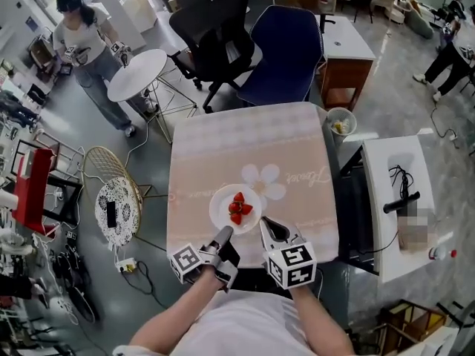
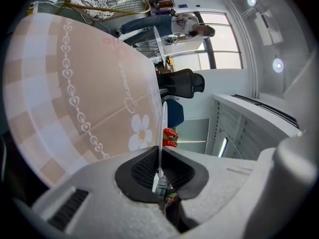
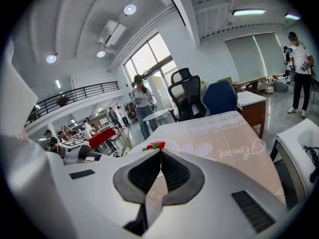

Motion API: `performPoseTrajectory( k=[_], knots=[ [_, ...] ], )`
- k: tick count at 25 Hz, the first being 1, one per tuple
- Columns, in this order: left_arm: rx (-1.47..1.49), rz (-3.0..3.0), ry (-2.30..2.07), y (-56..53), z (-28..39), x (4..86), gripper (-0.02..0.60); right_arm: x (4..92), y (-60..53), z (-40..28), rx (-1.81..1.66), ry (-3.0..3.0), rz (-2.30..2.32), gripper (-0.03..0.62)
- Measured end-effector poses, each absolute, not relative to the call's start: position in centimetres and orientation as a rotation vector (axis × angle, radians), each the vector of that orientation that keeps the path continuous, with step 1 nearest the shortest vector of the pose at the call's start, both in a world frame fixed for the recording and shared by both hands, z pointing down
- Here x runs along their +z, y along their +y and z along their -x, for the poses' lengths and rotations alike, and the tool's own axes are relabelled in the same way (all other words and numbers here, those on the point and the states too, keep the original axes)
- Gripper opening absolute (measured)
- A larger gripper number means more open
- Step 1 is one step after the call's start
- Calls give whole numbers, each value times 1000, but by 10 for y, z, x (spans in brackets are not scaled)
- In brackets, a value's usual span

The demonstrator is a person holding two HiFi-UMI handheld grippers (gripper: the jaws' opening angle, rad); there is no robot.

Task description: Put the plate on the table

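Note:
A white plate (image 1: 222,201) carrying strawberries (image 1: 238,208) lies low over the near part of the pink-clothed table (image 1: 245,147), beside a printed flower; whether it touches the cloth I cannot tell. My left gripper (image 1: 225,233) is shut on the plate's near rim. In the left gripper view the plate (image 2: 162,118) shows edge-on between the left gripper's (image 2: 158,171) jaws, strawberries (image 2: 170,136) beyond. My right gripper (image 1: 264,223) hovers by the plate's right rim, shut and holding nothing. The right gripper (image 3: 160,152) view shows the strawberries (image 3: 155,145) just past the jaws.
A black office chair (image 1: 215,35) and a blue chair (image 1: 286,47) stand at the table's far side. A round white side table (image 1: 137,73) and a person (image 1: 85,43) are far left. A wire chair (image 1: 115,206) is at left, a white desk (image 1: 401,199) at right.

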State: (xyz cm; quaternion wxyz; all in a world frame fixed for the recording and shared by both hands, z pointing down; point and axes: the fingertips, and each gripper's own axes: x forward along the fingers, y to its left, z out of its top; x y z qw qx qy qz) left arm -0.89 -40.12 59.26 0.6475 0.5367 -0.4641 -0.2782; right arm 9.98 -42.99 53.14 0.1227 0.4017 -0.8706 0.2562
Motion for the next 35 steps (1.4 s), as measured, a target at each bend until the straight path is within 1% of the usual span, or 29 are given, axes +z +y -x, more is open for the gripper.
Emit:
performPoseTrajectory(
  k=[20,35],
  knots=[
    [-471,-1241,-901,-479,17,651,20,584,-478,-68,771,-2291,-1181,5],
    [-372,-1213,-889,-499,15,688,20,606,-483,-55,740,-2196,-1117,5]
  ],
)
